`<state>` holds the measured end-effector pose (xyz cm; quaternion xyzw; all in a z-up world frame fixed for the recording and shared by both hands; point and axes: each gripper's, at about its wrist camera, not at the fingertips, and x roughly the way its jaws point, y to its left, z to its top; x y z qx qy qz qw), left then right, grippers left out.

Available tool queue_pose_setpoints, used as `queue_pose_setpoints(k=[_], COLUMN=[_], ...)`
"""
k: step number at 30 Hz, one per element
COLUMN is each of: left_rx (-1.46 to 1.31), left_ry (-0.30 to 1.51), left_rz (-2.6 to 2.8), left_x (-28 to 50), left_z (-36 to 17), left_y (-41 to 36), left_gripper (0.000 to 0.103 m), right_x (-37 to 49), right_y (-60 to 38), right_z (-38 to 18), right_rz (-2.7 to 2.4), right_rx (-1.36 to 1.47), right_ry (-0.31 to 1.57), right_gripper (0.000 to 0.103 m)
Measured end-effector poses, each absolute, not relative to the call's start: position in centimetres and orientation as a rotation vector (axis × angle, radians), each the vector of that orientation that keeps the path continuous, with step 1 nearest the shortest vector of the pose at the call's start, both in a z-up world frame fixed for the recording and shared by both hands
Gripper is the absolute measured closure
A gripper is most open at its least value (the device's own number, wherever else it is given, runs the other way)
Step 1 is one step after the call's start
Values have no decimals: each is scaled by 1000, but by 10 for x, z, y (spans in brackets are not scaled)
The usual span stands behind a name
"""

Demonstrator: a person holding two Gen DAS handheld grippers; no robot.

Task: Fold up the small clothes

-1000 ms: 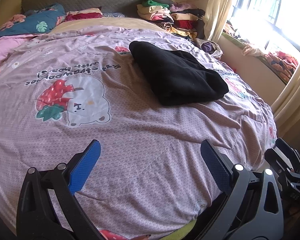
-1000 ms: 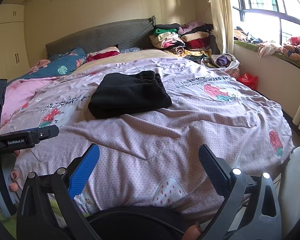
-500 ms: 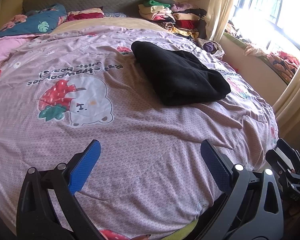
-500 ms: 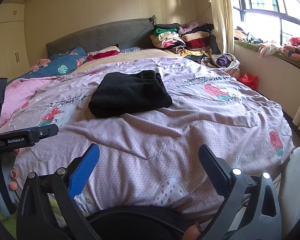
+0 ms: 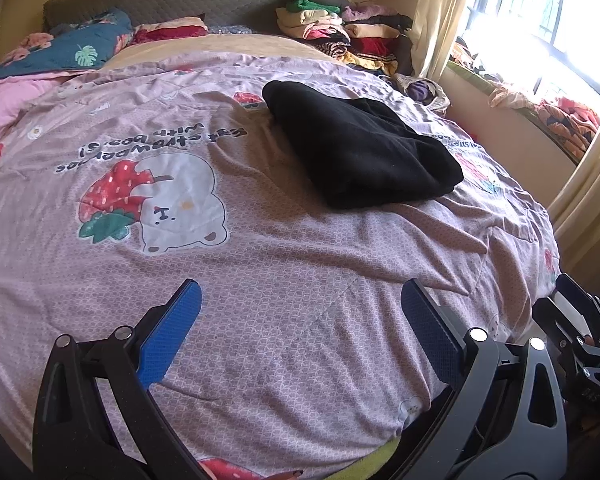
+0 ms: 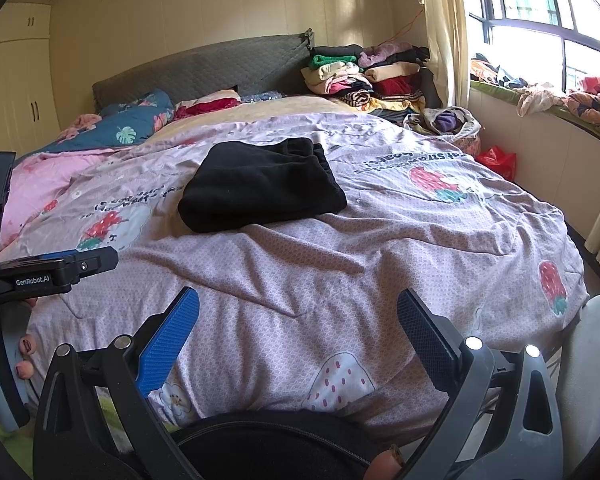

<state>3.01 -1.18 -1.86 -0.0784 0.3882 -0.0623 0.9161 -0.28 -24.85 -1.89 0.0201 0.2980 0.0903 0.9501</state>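
Note:
A folded black garment (image 5: 360,152) lies on the pink strawberry-print bedspread (image 5: 260,280), toward the middle of the bed; it also shows in the right wrist view (image 6: 260,192). My left gripper (image 5: 300,320) is open and empty, low over the near part of the bed, well short of the garment. My right gripper (image 6: 298,324) is open and empty near the bed's front edge. The left gripper's body (image 6: 40,272) shows at the left of the right wrist view.
A pile of folded clothes (image 6: 364,76) sits at the bed's far right corner by the grey headboard (image 6: 204,68). Pillows and a pink quilt (image 5: 20,92) lie far left. A window sill with clothes (image 6: 560,100) runs along the right.
The left wrist view has shifted slightly, so the black garment sits a little higher and further right. Both grippers stay open and empty; the right wrist view is almost unchanged.

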Motion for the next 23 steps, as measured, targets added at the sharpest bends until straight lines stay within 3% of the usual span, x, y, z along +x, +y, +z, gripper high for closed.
queue_pose_setpoints(k=[14, 17, 23], left_rx=[-141, -201, -315], left_ry=[791, 774, 720], left_rz=[-31, 63, 482], left_x=[40, 54, 79], left_z=[-18, -13, -1], left_y=[14, 59, 239], left_gripper=[9, 9, 9], right_x=[-4, -3, -6], right_y=[-303, -369, -556], right_z=[-11, -3, -35], right_rz=[24, -155, -633], right_rx=[152, 210, 357], right_ry=[592, 587, 667], right_gripper=[4, 4, 4])
